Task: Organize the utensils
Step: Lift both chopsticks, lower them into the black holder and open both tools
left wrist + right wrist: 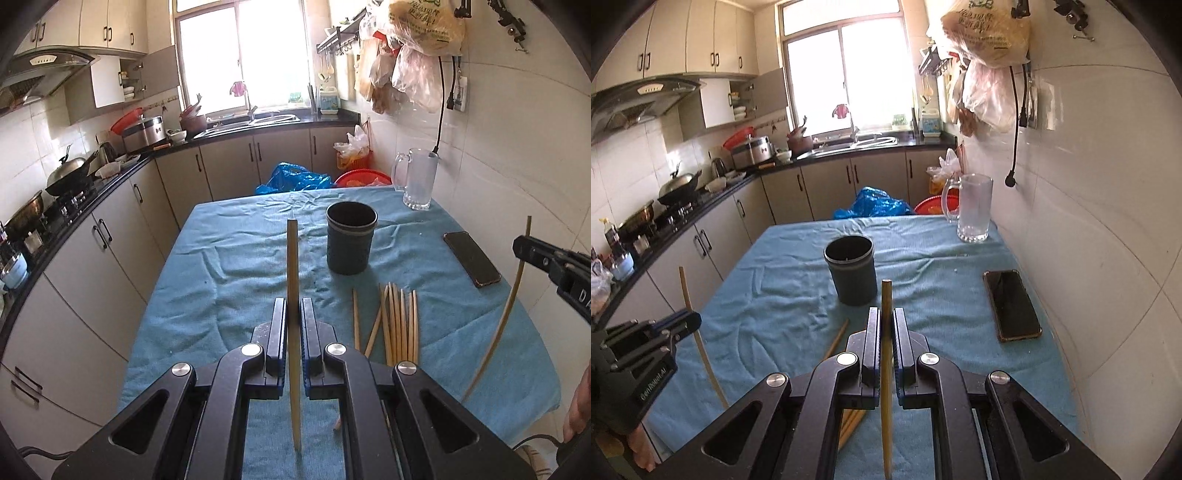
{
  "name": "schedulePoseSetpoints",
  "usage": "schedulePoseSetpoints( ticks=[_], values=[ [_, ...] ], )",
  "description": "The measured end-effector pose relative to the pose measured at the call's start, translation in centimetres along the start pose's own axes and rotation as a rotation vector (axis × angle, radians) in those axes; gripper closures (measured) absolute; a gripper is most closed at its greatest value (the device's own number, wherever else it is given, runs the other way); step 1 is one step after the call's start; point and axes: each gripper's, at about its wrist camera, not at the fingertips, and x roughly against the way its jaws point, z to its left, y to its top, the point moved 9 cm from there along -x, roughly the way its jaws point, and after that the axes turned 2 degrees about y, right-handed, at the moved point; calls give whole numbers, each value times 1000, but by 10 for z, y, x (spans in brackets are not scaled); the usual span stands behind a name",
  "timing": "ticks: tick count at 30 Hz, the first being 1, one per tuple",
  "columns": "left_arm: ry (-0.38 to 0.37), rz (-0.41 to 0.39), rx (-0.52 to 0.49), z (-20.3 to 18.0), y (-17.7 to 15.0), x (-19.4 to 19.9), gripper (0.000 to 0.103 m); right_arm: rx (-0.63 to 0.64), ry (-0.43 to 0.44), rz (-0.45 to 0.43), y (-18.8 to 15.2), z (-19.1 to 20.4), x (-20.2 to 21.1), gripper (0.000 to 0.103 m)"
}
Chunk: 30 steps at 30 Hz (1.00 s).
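Note:
My left gripper [294,306] is shut on a bamboo chopstick [292,266] held upright above the blue cloth. My right gripper [885,317] is shut on another chopstick [886,299], also upright. Each gripper shows in the other view: the right one [524,245] at the right edge, the left one [690,319] at the left edge. A dark empty cup [351,238] stands ahead of both, also in the right wrist view [851,271]. Several loose chopsticks [397,321] lie on the cloth to the right of the left gripper and partly under the right gripper [836,341].
A black phone [1010,304] lies near the right wall, also in the left wrist view [471,256]. A glass mug [973,208] stands at the far right corner. The cloth-covered table [221,258] has kitchen cabinets [92,258] on its left and a tiled wall on its right.

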Motion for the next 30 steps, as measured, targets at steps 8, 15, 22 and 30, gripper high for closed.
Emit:
schedulePoseSetpoints(
  ticks=[8, 15, 22, 30],
  values=[
    [-43, -8, 9, -1, 27, -7, 97, -20, 13, -56, 37, -2, 3, 97],
    [-141, -44, 74, 5, 95, -18, 97, -39, 53, -111, 99, 2, -9, 97],
    [-221, -166, 120, -7, 186, -31, 97, -92, 109, -177, 165, 6, -44, 97],
    [-225, -152, 138, -23, 231, -99, 97, -126, 115, -184, 197, 9, -101, 97]
  ],
)
